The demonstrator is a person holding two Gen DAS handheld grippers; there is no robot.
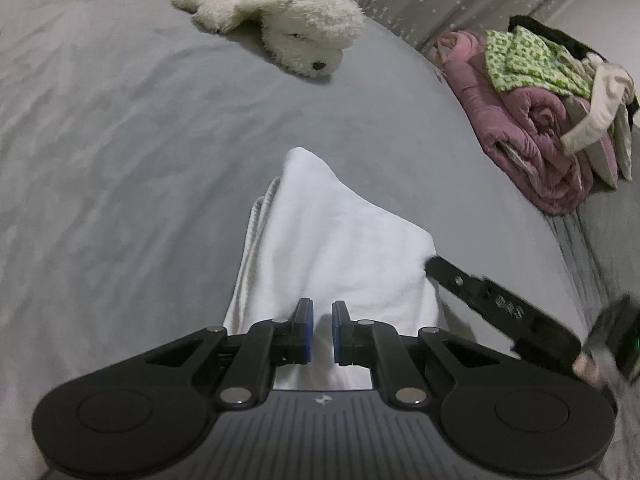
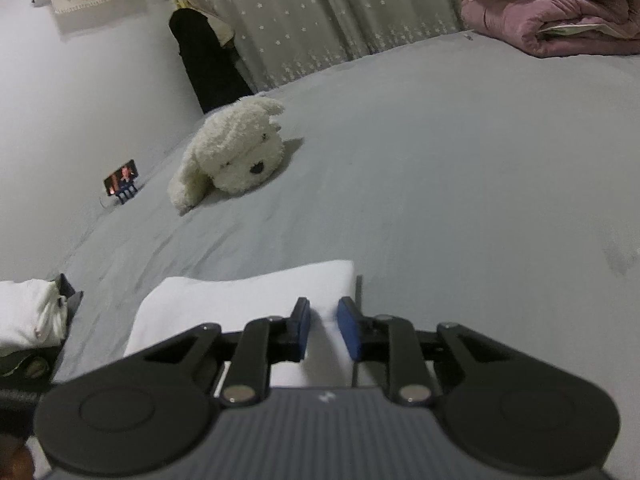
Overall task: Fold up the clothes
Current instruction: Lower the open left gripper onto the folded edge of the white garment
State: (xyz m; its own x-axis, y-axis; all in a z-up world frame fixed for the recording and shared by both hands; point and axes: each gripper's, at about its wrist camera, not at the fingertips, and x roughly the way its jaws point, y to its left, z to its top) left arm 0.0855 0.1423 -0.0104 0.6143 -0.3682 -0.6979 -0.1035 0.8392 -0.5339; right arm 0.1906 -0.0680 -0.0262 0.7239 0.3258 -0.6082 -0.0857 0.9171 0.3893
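Observation:
A white garment (image 1: 328, 240) lies partly folded on the grey bed sheet (image 1: 120, 160), its near end pulled up into a tent. My left gripper (image 1: 322, 320) is shut on that raised near end, with cloth filling the narrow gap between its blue pads. At the garment's right corner, one finger (image 1: 452, 280) of my right gripper comes in from the right. In the right wrist view, the right gripper (image 2: 324, 324) is shut on a ridge of the white garment (image 2: 240, 300). At the left edge of that view, more white cloth (image 2: 28, 320) hangs by a left gripper finger (image 2: 70, 292).
A cream plush dog (image 1: 280, 20) (image 2: 232, 152) lies farther up the bed. A pile of pink quilt and mixed clothes (image 1: 540, 120) (image 2: 560, 8) sits at the right. A phone on a stand (image 2: 122, 180) is at the left, before a starred curtain (image 2: 320, 20).

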